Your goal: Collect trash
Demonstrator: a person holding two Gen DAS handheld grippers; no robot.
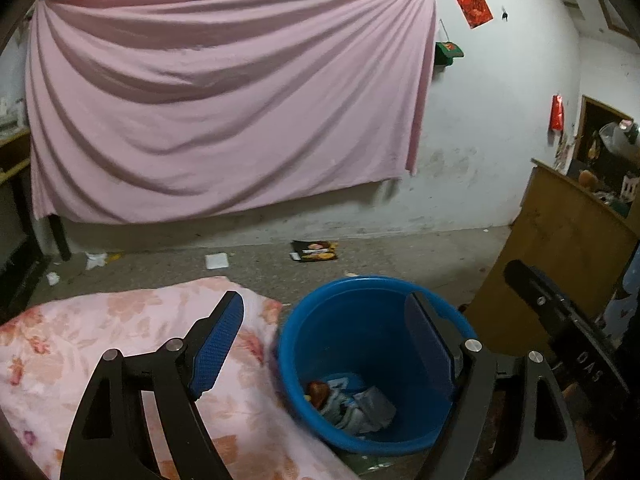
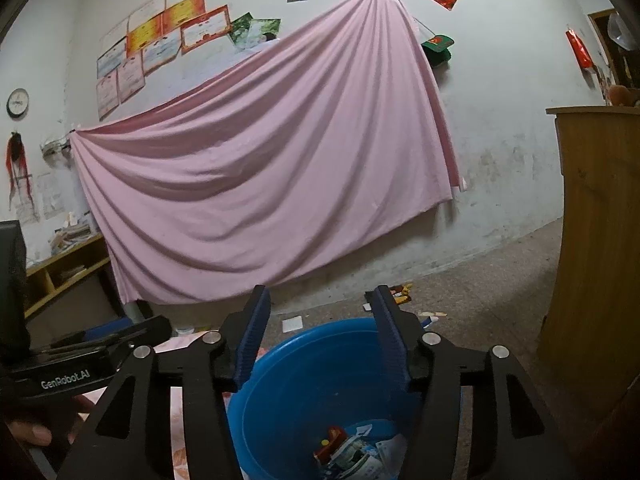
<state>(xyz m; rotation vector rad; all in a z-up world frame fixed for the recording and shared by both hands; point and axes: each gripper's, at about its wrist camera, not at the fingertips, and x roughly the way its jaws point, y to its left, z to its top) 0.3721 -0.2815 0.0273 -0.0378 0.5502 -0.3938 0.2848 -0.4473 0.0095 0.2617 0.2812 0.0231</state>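
While both hand-held grippers, left (image 1: 324, 344) and right (image 2: 320, 336), hang empty and parted over the bucket (image 1: 452, 312), the wrapper (image 1: 315, 251) lies beyond on the floor by the wall, long axis along it; neither is clearly nearer.

Left wrist view. The left gripper (image 1: 324, 344) holds its 2 blue-padded fingers (image 1: 218, 344) wide apart, nothing between them. Beyond them a blue bucket (image 1: 360, 304) stands on the concrete floor (image 1: 400, 252), with crumpled wrappers (image 1: 352, 400) lying at its bottom. A floral cloth (image 1: 100, 332) lies just left of the bucket. Farther off, a dark snack packet (image 1: 315, 251) and 1 white square scrap (image 1: 217, 260) lie on the floor near the wall, below a hung pink sheet (image 1: 224, 96). A wooden cabinet (image 1: 560, 248) stands at right.
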